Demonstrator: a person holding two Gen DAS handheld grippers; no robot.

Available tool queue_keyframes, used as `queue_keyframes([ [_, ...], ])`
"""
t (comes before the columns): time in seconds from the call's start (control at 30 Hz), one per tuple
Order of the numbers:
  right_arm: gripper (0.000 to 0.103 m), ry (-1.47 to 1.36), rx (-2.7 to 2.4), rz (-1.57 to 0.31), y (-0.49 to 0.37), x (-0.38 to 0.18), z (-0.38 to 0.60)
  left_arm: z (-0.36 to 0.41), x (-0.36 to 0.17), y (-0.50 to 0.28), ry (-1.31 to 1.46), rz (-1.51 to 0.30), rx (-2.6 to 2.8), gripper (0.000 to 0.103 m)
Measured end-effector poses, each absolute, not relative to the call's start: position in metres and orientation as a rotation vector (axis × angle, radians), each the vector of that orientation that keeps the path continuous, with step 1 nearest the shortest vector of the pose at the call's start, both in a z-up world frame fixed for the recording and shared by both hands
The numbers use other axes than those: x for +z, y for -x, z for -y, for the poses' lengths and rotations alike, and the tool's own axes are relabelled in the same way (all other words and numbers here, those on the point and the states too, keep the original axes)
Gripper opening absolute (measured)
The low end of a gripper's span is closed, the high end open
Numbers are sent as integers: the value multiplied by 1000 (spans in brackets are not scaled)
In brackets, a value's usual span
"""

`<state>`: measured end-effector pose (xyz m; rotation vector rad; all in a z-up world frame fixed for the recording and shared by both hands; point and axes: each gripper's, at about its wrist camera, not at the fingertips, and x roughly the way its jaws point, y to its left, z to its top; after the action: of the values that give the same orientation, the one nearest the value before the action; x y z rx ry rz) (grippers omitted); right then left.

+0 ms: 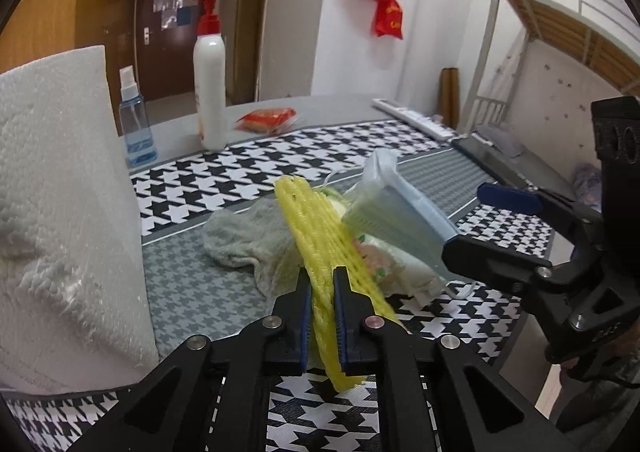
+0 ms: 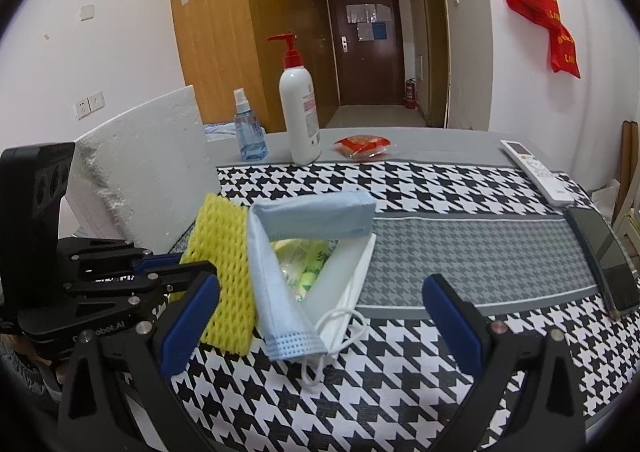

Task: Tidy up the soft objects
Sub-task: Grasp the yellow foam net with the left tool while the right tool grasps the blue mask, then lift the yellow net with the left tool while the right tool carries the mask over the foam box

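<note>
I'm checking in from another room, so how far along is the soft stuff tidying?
Early. Nothing looks sorted yet. In hand: the left gripper is shut on the yellow foam net. Left: the blue face mask, grey cloth and tissue pack lie heaped; the right gripper is open, empty.

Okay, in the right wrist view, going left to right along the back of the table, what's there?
White foam block → blue spray bottle → white pump bottle → red snack packet → white remote control.

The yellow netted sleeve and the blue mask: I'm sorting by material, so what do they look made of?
Yellow netted sleeve: likely matte foam mesh, with open diamond holes and puffy strands. Blue mask: probably nonwoven fabric, pleated, with a stitched edge and white elastic loops.
</note>
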<state>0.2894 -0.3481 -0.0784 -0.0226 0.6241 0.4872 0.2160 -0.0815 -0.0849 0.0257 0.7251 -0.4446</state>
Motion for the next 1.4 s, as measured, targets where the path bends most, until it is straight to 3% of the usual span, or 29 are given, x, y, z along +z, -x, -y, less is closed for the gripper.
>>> queue_keyframes([
  [0.17,80,26,491,-636,-291,-78,345,79,-85,-214,-10,-706,-473,10],
  [0.33,74,36,504,-641,-290,-78,339,77,-85,-212,-8,-699,-478,10],
  [0.53,50,69,526,-658,-290,-82,329,74,-85,-210,19,-694,-501,10],
  [0.63,47,88,520,-667,-290,-83,327,74,-85,-210,25,-698,-514,10],
  [0.8,11,67,541,-686,-292,-86,326,74,-84,-208,26,-695,-518,10],
  [1.4,10,19,516,-564,-269,-52,344,68,-56,-191,30,-573,-495,9],
])
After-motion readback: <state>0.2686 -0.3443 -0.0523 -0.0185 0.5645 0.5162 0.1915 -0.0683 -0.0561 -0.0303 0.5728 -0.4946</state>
